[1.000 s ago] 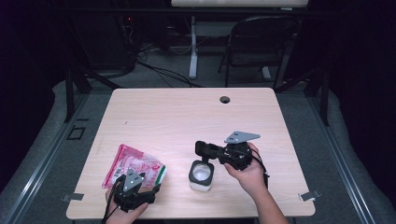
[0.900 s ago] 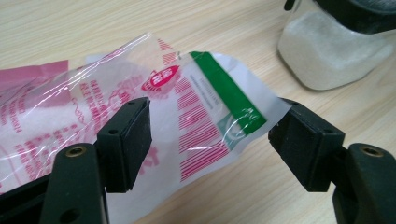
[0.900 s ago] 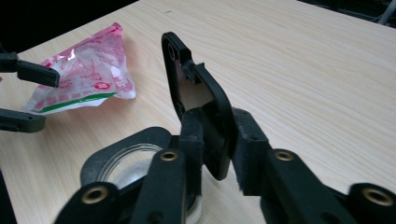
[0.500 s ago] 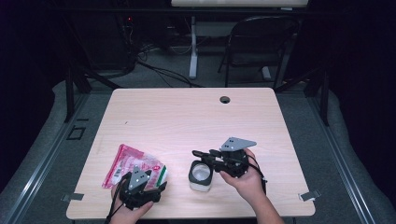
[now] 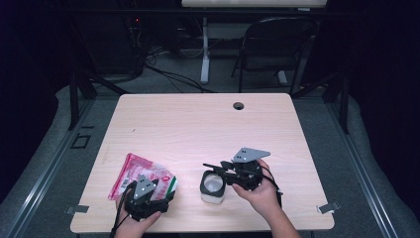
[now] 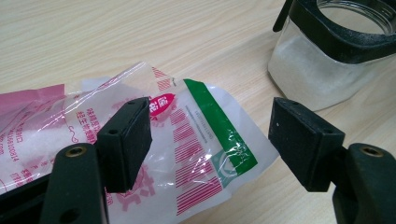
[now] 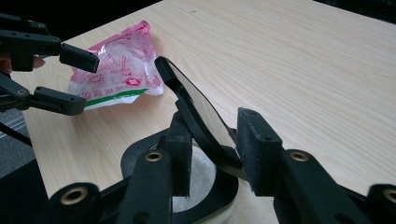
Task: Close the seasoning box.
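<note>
The bag [image 5: 143, 174] lies on the table [image 5: 198, 129] near its front edge, on my left. The jar [image 5: 213, 187] stands to its right, apart from it, also near the front. My left gripper [image 5: 159, 196] sits over the bag's near end; my right gripper [image 5: 214, 168] is at the jar, its raised lid [image 7: 196, 112] between the jaws.

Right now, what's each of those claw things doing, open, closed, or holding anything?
Left gripper: open, nothing gripped, poised over the plastic bag.
Right gripper: jaws just opened; the jar's flip lid stands between them, no longer pinched.
</note>
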The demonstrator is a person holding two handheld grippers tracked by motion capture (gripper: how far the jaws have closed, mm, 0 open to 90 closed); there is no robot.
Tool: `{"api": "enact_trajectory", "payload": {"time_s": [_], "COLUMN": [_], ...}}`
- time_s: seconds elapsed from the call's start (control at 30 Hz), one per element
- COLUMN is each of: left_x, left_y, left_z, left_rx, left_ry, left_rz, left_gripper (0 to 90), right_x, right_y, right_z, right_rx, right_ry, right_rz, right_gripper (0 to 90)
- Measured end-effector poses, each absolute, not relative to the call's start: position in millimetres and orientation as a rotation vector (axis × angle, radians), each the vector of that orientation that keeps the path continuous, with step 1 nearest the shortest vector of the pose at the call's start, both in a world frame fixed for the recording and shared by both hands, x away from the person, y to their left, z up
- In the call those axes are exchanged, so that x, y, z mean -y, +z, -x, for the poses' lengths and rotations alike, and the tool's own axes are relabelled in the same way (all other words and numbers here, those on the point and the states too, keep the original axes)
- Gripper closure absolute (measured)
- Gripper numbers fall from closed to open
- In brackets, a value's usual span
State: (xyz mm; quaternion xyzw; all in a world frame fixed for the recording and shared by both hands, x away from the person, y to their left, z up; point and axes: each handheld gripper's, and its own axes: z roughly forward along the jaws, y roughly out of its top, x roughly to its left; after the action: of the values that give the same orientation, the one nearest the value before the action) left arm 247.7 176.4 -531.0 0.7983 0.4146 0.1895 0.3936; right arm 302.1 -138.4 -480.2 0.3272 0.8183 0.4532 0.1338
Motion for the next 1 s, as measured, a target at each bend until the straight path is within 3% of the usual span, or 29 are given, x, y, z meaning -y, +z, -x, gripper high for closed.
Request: {"api": "enact_trajectory", "payload": {"time_s": [1.0], "left_x": [-200.8], "left_y": [-523.3], "left_z": [-254.9], "left_rx": [-1.129], "left_ry": [0.506], "left_rz": [-1.959], "left_gripper": [33.3], "right_x": [132.7], "right_y": [-483.6], "right_z": [-295.9], "right_rx": [-2.401], "right_ry": [1.317], "right_rz": [-0.917], "right_gripper": [58.2]}}
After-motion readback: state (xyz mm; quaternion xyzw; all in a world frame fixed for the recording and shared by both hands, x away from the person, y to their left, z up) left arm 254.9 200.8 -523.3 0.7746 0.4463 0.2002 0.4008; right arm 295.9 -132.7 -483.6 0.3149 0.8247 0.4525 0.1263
